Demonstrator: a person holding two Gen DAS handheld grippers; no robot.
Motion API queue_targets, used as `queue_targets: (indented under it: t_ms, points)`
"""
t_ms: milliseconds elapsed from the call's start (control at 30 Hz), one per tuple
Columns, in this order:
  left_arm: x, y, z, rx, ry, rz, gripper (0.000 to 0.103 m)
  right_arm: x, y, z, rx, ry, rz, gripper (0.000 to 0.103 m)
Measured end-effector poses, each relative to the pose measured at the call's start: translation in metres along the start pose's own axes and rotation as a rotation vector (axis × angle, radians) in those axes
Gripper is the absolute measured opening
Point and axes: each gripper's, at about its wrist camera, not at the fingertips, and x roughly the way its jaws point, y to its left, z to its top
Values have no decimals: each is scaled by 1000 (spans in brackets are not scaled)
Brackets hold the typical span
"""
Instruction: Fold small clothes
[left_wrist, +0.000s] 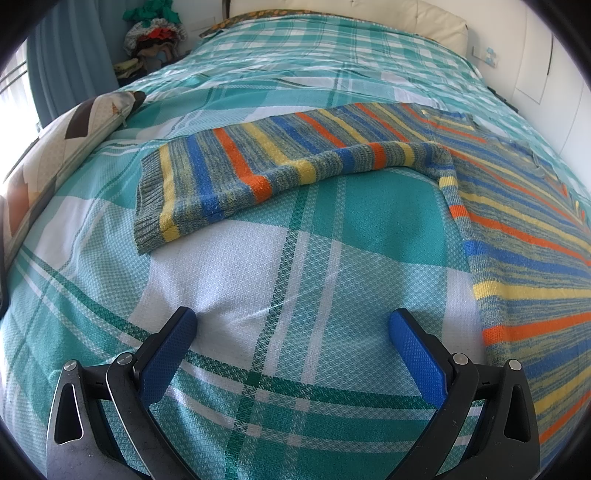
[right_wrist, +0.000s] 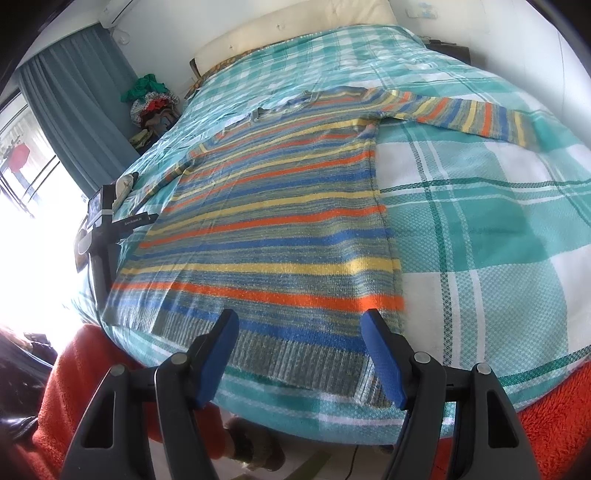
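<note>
A striped knit sweater (right_wrist: 273, 229) in blue, orange, yellow and grey-green lies flat on the teal plaid bedspread (right_wrist: 480, 229). In the left wrist view its left sleeve (left_wrist: 236, 166) stretches out sideways and its body (left_wrist: 524, 258) runs along the right edge. My left gripper (left_wrist: 291, 321) is open and empty over bare bedspread (left_wrist: 258, 258), below the sleeve. My right gripper (right_wrist: 300, 323) is open and empty just above the sweater's ribbed hem (right_wrist: 295, 354). The right sleeve (right_wrist: 461, 110) extends to the far right.
A patterned pillow (left_wrist: 62, 155) lies at the bed's left edge. A cream headboard (right_wrist: 295, 26) stands at the far end. A pile of clothes (right_wrist: 151, 99) and blue curtains (right_wrist: 74, 110) are beside the bed. My left gripper's body (right_wrist: 107, 221) shows at the sweater's left side.
</note>
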Motion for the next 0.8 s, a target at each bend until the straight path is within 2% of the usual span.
queue_targets:
  t_ms: [800]
  points:
    - [0,0,0,0,0,0,103,-2,2,0,-14,-4,-10,69]
